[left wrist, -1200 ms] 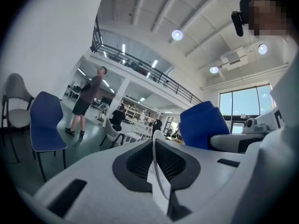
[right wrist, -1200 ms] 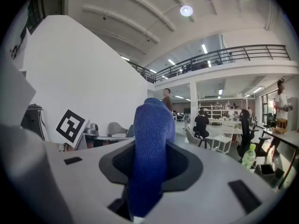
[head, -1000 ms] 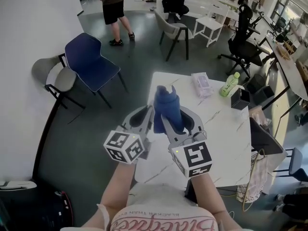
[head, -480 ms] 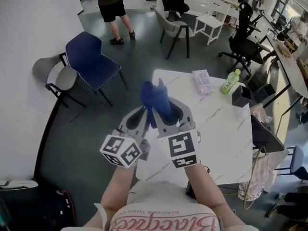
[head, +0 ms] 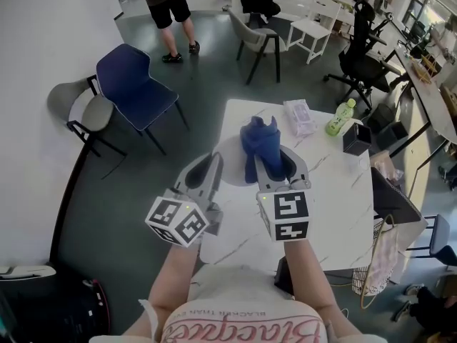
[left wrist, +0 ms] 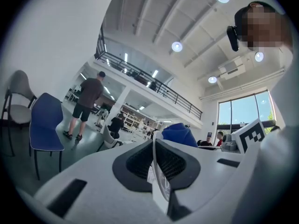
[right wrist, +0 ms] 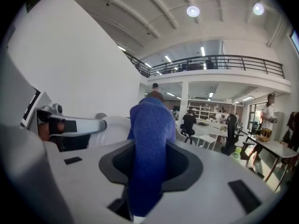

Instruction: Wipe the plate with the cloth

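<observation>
My left gripper (head: 213,168) is shut on the rim of a white plate (head: 230,161) and holds it on edge above the white marble table (head: 335,191). In the left gripper view the plate's rim (left wrist: 157,174) shows as a thin white blade between the closed jaws. My right gripper (head: 274,164) is shut on a bunched blue cloth (head: 260,146), which sticks up out of its jaws just right of the plate. The cloth (right wrist: 149,143) fills the middle of the right gripper view, and the left gripper (right wrist: 70,125) lies at its left. Whether cloth and plate touch I cannot tell.
At the table's far end lie a tissue pack (head: 298,118), a green bottle (head: 341,121) and a black box (head: 355,141). A blue chair (head: 132,88) and a grey chair (head: 86,116) stand to the left. People stand and sit further back.
The right gripper and the blue cloth swung left across the plate, then back to the right, where they are now. The left gripper and plate have hardly shifted.
</observation>
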Demonstrator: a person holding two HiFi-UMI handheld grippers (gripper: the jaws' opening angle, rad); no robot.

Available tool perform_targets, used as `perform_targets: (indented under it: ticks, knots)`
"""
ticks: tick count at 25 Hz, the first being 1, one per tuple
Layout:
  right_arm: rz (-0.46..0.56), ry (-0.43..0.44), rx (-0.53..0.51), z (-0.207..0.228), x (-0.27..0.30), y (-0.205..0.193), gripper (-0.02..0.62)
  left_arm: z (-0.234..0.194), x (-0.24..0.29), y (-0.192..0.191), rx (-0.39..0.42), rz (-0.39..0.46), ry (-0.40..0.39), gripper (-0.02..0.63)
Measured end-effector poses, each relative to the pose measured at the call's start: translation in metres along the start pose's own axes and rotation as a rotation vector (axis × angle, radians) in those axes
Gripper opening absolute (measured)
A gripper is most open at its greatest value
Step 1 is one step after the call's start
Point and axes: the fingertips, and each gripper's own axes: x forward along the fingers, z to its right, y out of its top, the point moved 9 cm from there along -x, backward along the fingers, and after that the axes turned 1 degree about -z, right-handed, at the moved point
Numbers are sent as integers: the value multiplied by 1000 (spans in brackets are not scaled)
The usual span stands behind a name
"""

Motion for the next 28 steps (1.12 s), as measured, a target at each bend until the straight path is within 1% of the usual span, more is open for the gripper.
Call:
perform_targets:
  ticks: [5, 11, 13, 16, 20, 23, 26, 28]
  knots:
    - [-55, -66, 28, 19, -7, -22, 125, 0, -1, 1, -41, 19, 1, 17]
    - [-117, -110, 58, 32, -17, -46, 125, -1, -3, 3, -34, 27, 14, 17]
    - [-124, -121, 84, 36, -22, -49, 126, -3, -3, 2, -31, 21, 20, 17]
    - [-95, -119, 125, 36, -34, -43, 124, -4, -3, 1, -36, 17, 24, 17]
    - [-27, -60, 108, 20, -42, -24, 125, -4, -3, 0, -38, 17, 31, 17]
    - [19, 28, 88, -2, -39, -11, 125, -5, -2, 0, -38, 18, 32, 17]
    - [39, 132, 80, -26, -31, -4, 126, -3, -1, -1, -35, 16, 32, 17]
    - [42, 176, 66, -40, -26, -1, 125, 0, -1, -2, -32, 12, 30, 17]
